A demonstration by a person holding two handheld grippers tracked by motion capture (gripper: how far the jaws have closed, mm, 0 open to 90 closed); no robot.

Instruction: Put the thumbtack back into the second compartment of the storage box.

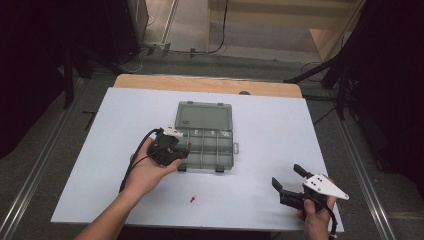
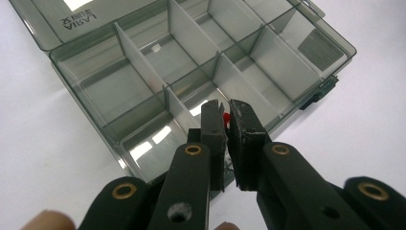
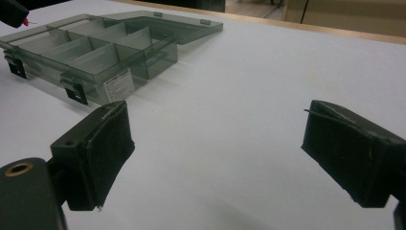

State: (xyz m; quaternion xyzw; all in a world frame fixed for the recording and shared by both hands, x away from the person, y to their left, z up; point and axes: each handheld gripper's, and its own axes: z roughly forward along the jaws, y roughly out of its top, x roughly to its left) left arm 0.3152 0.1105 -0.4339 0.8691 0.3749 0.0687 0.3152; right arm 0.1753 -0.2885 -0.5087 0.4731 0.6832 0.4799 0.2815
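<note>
White tabletop [image 1: 280, 130], open grey compartment box [image 1: 205, 135], left tool [image 2: 226, 117] pinching small red part [image 2: 226, 116] over box's near-left corner, second red part [image 1: 192, 199] loose near front edge, right tool [image 1: 287, 177] spread wide, apart.

white table [image 1: 280, 150], open organizer box [image 1: 205, 135], red piece [image 1: 192, 199]

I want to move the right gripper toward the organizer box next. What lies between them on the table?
Bare white table in the right gripper view, from the right gripper to the organizer box.
</note>
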